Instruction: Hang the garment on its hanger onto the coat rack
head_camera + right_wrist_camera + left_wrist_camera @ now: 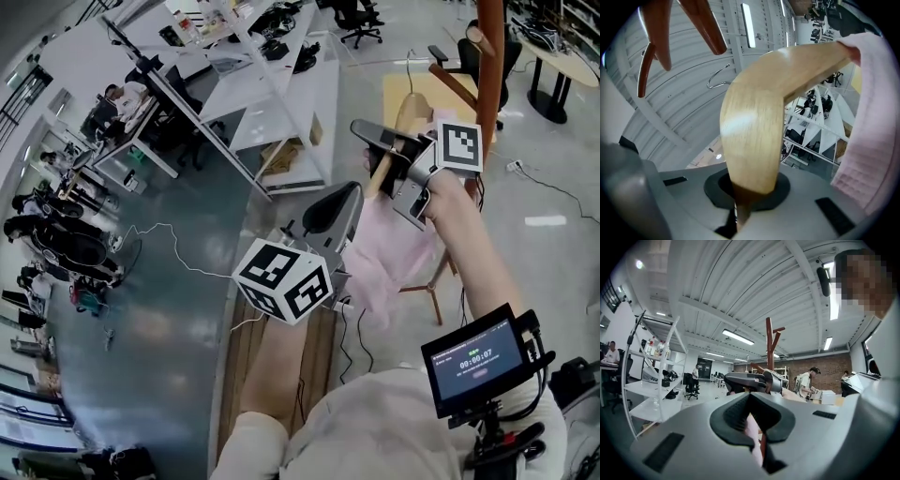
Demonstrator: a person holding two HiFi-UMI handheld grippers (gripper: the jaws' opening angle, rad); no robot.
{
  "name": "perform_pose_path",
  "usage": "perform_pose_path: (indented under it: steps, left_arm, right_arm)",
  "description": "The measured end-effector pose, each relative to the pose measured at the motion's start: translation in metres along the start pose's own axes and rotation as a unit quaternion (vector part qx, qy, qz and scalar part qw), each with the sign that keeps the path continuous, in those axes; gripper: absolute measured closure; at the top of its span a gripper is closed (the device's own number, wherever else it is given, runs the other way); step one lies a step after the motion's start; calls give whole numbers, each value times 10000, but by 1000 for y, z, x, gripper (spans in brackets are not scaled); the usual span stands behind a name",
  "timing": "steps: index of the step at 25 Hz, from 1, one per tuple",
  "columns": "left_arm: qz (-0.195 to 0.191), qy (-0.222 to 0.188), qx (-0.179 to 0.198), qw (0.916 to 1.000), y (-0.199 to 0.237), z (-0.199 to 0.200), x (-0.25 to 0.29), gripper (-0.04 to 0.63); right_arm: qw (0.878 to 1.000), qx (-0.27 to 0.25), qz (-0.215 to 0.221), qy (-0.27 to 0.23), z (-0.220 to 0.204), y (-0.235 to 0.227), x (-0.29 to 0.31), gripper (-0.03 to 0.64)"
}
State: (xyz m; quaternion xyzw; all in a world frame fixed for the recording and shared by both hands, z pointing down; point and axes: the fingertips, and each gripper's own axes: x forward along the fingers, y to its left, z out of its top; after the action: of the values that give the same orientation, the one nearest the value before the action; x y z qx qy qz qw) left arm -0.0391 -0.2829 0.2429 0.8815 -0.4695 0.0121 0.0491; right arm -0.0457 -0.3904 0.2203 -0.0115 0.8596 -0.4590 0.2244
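Two claws share the load. The right claw (pixel 740 202) is clamped on the lower end of one arm of the pale wooden coat hanger (pixel 754 122). The left claw (pixel 753 425) is pinched together on a fold of the soft pink knit garment (pixel 396 251) draped over that hanger.

In the head view the garment hangs in mid-air between the two claws, at roughly 5 o'clock from the right one and clear of the grey floor. The trunk of the reddish-brown wooden coat rack (pixel 489 66) rises at about 1 o'clock in that view, just behind the right claw's marker cube.

The right gripper view shows how much is left to do. The hanger's thin metal hook (pixel 717 77) sits free in the air, touching nothing. Two angled rack pegs (pixel 699 22) lie at 11 to 12 o'clock from it, near but apart.

So the pick-up looks done: the garment is on its hanger, lifted and brought up beside the rack. The hanging itself is not yet done. Judging from these views, the hook has to be carried up and over the tip of a peg and lowered until the peg takes the weight. Then both claws must let go, the left one releasing the cloth so that it falls straight.
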Motion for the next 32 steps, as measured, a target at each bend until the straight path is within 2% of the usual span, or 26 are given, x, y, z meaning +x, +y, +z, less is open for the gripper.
perform_pose_path:
  steps: [8, 23, 32]
  left_arm:
    - [-140, 57, 23, 9999, -5, -8, 14, 591]
    - [-336, 327, -72, 9989, -4, -31, 25, 591]
    - [-454, 470, -147, 9978, -9, -46, 29, 591]
  right_arm:
    - [9981, -57, -197, -585, 14, -1, -24, 609]
    - [9955, 164, -588, -720, 11, -30, -37, 609]
    - [9940, 113, -739, -797, 13, -38, -45, 609]
